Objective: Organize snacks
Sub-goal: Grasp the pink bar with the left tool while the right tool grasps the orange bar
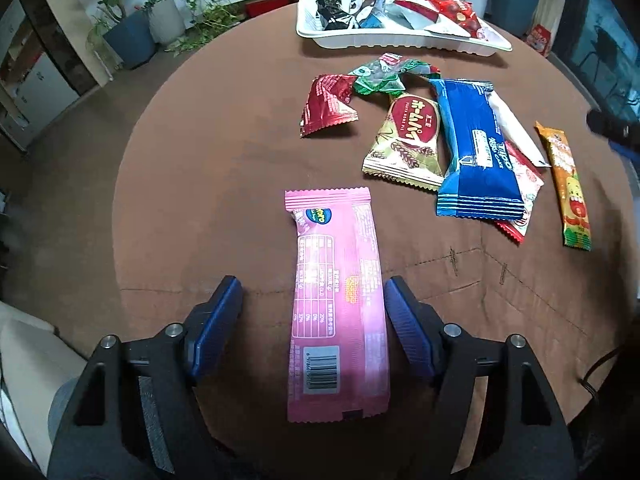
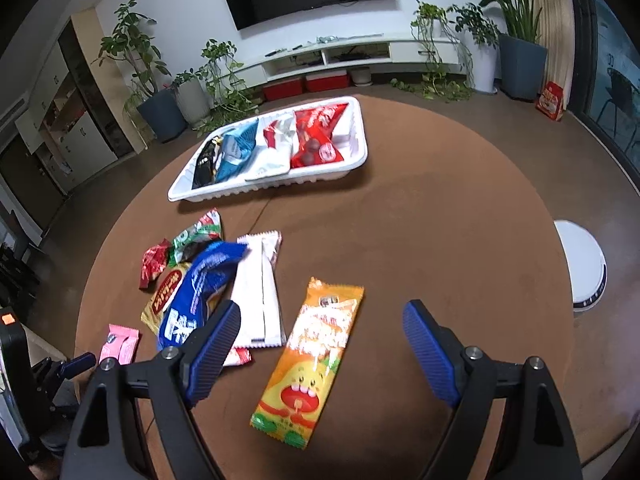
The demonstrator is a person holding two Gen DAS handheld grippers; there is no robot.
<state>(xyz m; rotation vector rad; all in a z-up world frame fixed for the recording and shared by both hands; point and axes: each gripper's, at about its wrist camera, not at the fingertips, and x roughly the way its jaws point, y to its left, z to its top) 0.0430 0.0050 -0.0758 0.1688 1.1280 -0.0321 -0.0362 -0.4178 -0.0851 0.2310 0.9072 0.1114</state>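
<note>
our left gripper [image 1: 314,322] is open around the pink snack [image 1: 338,304] lying flat on the desk [image 1: 200,200], our right gripper [image 2: 322,346] is open too, and the thin pack could slip out.

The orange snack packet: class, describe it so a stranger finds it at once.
On the round brown table, look nearer than the white plastic tray. The long orange snack packet lies alone beside the pile, the only one with a cartoon open mouth.

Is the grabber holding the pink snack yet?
Not yet. The pink snack packet lies between the left hand-held gripper's open fingers, untouched. The right hand-held gripper holds nothing.
</note>
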